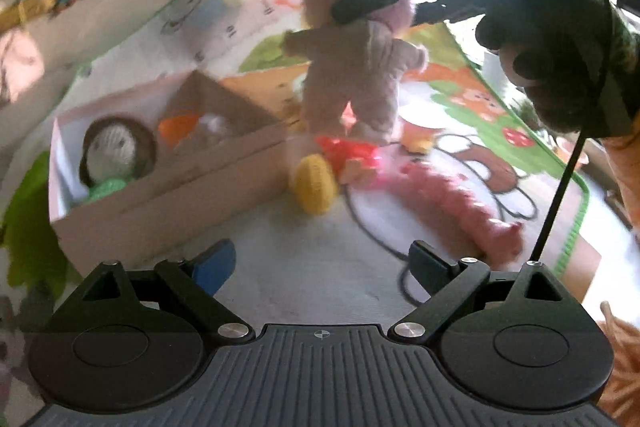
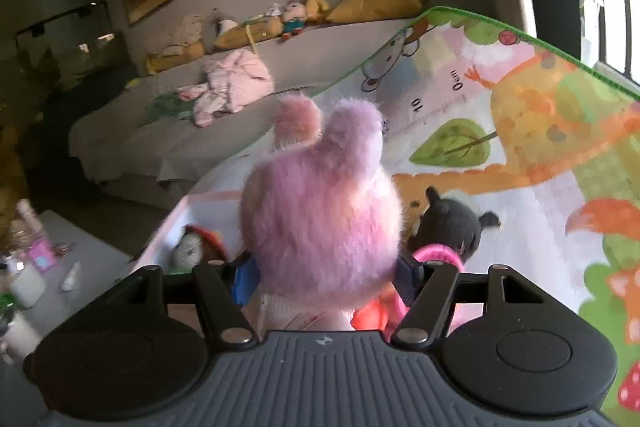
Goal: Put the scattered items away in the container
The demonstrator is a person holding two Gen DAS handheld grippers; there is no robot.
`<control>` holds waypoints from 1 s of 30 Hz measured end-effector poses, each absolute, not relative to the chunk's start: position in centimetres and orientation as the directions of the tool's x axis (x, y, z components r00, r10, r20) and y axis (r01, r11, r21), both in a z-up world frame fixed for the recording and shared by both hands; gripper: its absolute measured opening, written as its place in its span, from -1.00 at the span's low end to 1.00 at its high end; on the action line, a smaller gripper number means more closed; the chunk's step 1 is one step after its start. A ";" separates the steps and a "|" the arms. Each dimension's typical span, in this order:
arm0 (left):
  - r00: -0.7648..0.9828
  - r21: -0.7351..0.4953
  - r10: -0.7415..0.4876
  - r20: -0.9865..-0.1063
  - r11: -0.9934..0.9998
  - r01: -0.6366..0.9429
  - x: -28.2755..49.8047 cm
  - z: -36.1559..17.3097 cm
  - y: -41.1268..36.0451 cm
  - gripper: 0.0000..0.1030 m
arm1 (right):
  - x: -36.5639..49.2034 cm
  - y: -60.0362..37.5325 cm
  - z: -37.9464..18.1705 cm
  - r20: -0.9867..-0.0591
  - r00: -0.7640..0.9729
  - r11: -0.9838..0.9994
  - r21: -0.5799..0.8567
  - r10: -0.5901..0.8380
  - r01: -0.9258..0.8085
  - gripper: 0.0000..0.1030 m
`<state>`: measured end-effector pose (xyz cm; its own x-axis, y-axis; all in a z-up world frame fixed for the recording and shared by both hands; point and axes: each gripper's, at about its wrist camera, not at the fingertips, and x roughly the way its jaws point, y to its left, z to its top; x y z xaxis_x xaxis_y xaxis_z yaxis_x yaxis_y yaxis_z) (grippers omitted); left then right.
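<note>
Above play mat [image 1: 280,267], right tongs [image 1: 384,7] clamped on pink plush bear [image 1: 356,75], lifted, tilted down; left tongs [image 1: 320,267] apart, empty.

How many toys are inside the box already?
2 show: a round-headed knitted doll at the near end of the box, and an orange-and-white toy in the far corner. More may hide behind the wall.

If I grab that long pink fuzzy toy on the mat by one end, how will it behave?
The long pink toy looks soft and fuzzy, so it will probably droop. It likely weighs little. Lying flat on the play mat, it seems unlikely to roll.
</note>
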<state>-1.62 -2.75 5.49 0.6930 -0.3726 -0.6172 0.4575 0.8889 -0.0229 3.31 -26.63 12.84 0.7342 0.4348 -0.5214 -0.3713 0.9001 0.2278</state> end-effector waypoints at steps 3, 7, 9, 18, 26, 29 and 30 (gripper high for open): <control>0.690 0.023 -0.371 -0.621 0.872 0.490 -3.1 6.2 -3.6 0.88 | 1.6 -27.2 12.5 -0.560 0.676 0.877 0.273 0.478 -0.394 0.28; 0.683 0.078 -0.380 -0.624 0.839 0.538 -5.0 6.8 -4.5 0.89 | 1.3 -27.1 9.8 -0.659 0.548 0.857 0.378 0.516 -0.351 0.28; 0.674 0.088 -0.382 -0.633 0.829 0.552 -5.5 6.7 -5.0 0.89 | 1.5 -26.9 8.1 -0.697 0.494 0.854 0.415 0.520 -0.313 0.28; 0.623 0.163 -0.385 -0.681 0.749 0.642 -5.8 4.8 -10.5 0.89 | 2.2 -26.7 5.0 -0.766 0.445 0.886 0.400 0.464 -0.235 0.38; 0.656 0.248 -0.313 -0.687 0.747 0.617 -3.9 3.2 -13.3 0.82 | 2.9 -27.1 3.7 -0.753 0.454 0.879 0.427 0.476 -0.215 0.45; 0.682 0.307 -0.290 -0.672 0.729 0.612 -4.2 2.9 -13.6 0.74 | 4.1 -27.9 2.9 -0.726 0.459 0.855 0.484 0.511 -0.187 0.45; 0.694 0.325 -0.282 -0.663 0.726 0.606 -4.2 2.8 -13.6 0.70 | 4.4 -28.2 2.8 -0.715 0.457 0.843 0.507 0.529 -0.180 0.45</control>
